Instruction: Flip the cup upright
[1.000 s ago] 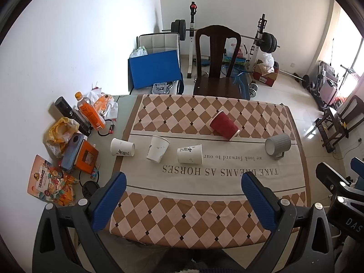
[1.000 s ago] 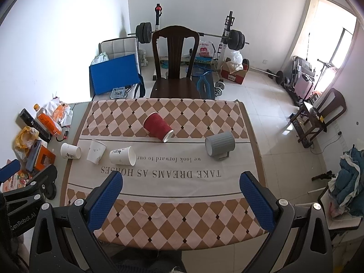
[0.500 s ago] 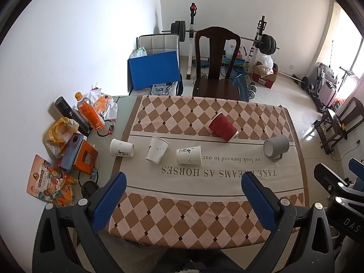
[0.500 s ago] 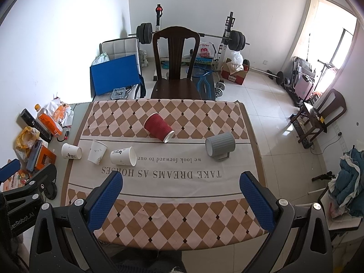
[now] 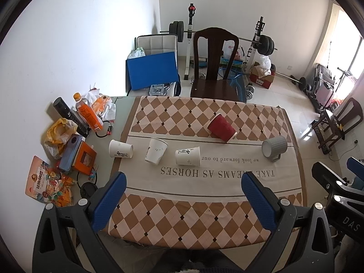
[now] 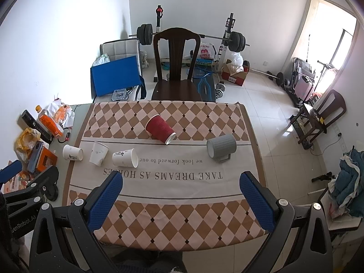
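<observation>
Both grippers hover above the near edge of the table (image 5: 122, 122), each with its blue-padded jaws spread wide and nothing between them. Ahead of the left gripper (image 5: 182, 195), three white paper cups lie on their sides on the checkered tablecloth (image 5: 182, 218): one (image 5: 188, 156) just beyond the gap, a second (image 5: 156, 150) toward the left jaw, a third (image 5: 120, 149) farther left at the cloth's edge. The red cup (image 6: 160, 129) lies tipped over well ahead of the right gripper (image 6: 180, 195), nearer its left jaw, rim pointing toward the right. The grey mug (image 6: 221, 146) lies on its side ahead of the right jaw, handle down. A dark wooden chair (image 6: 176, 68) stands beyond the table's far edge.
</observation>
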Demonstrator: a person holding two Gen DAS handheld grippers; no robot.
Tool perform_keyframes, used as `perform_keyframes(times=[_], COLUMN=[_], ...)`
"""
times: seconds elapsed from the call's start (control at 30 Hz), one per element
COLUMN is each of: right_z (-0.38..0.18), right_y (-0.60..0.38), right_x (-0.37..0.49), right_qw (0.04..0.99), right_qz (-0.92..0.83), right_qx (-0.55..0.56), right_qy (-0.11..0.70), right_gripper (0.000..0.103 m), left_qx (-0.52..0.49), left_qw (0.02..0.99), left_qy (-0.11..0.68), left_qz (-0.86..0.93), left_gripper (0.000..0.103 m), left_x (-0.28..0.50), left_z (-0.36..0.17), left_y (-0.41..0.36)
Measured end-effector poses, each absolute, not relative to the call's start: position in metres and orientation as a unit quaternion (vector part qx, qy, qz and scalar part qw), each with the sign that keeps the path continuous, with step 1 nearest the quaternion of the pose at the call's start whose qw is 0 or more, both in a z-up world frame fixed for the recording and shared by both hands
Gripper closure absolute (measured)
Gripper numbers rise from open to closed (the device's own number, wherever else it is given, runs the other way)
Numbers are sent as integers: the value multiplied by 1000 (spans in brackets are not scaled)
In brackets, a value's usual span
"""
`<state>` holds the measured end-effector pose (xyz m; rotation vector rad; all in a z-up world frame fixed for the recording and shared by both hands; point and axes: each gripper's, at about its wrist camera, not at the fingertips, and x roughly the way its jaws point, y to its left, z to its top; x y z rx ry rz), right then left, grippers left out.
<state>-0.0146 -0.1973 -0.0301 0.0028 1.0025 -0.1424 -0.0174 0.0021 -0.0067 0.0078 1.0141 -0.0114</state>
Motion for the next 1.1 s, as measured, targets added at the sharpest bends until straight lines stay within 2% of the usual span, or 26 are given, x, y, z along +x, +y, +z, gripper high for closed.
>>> perform_keyframes(times=[0.37, 0.57, 0.7, 0.97, 1.1], right_z=[-25, -98, -170, -303, -345], right_y=[-177, -182, -188, -197, -205], right_x=[10, 35, 49, 88, 107], right_qw=[864, 828, 798, 731, 703], right_qz=[-88, -124, -131, -119, -113], right_qx=[22, 38, 35, 12, 0], right_qy=[495, 545, 588, 672, 702], right_gripper=[0, 0, 0, 0, 0], left_qx=[18, 70, 120, 316, 401], left_qw=[875, 862, 841, 785, 742], left_qy=[485, 502, 528, 531, 532], left_qz=[1, 18, 15, -37, -79], left_gripper=[0, 0, 0, 0, 0], left_x=[-8, 35, 67, 114, 127], left_z=[-16, -69, -131, -233, -277], left_y=[-3, 5, 29, -20, -33])
